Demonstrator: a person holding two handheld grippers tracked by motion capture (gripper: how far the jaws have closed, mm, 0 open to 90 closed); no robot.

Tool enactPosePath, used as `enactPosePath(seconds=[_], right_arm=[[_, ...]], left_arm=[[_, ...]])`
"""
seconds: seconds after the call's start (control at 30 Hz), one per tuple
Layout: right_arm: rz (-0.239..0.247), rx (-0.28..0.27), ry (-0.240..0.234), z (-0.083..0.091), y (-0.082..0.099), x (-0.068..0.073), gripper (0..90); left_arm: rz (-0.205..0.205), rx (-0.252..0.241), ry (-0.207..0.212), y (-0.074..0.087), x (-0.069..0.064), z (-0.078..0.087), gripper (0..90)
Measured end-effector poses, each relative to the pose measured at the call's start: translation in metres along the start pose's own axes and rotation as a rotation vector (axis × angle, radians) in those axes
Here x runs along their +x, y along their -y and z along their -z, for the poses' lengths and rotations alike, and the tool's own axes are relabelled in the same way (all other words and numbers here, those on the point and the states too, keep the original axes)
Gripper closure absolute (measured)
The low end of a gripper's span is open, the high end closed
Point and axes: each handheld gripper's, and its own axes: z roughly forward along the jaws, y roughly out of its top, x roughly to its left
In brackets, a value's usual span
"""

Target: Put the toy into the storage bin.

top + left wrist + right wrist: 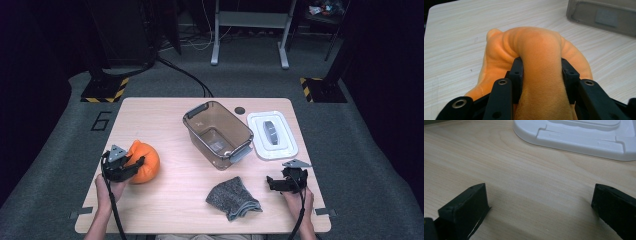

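A soft orange plush ball [146, 162] lies on the left side of the wooden table [170, 200]. My left gripper [136, 164] is shut on it from the near left. In the left gripper view both black jaws squeeze a fold of the orange plush [536, 47], which bulges up between them at my left gripper [541, 68]. At the near right my right gripper [272, 182] rests low over the table, pointing left. Its jaws stand wide apart with bare wood between them in the right gripper view [539, 195].
A clear brown plastic bin [217, 132] stands open at the table's middle, its corner showing in the left gripper view [604, 15]. Its white lid [272, 134] lies to the right, just beyond the right gripper [574, 135]. A grey folded cloth [232, 198] lies near the front edge.
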Motion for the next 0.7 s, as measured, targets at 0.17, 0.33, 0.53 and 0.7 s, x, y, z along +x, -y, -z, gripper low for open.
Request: enactPosePath(seconds=[0.17,0.33,0.53,0.7], right_arm=[[0.0,0.0,0.0,0.0,0.0,0.0,0.0],[0.0,0.0,0.0,0.0,0.0,0.0,0.0],[0.0,0.0,0.0,0.0,0.0,0.0,0.0],[0.0,0.0,0.0,0.0,0.0,0.0,0.0]], left_arm=[[-0.008,-0.01,0.008,-0.008,-0.003,0.002,62.5],[-0.023,-0.023,0.019,-0.02,-0.006,0.004,62.3],[-0.039,-0.032,0.028,-0.033,-0.009,0.005,62.2],[-0.047,-0.038,0.034,-0.043,-0.011,0.004,62.2]])
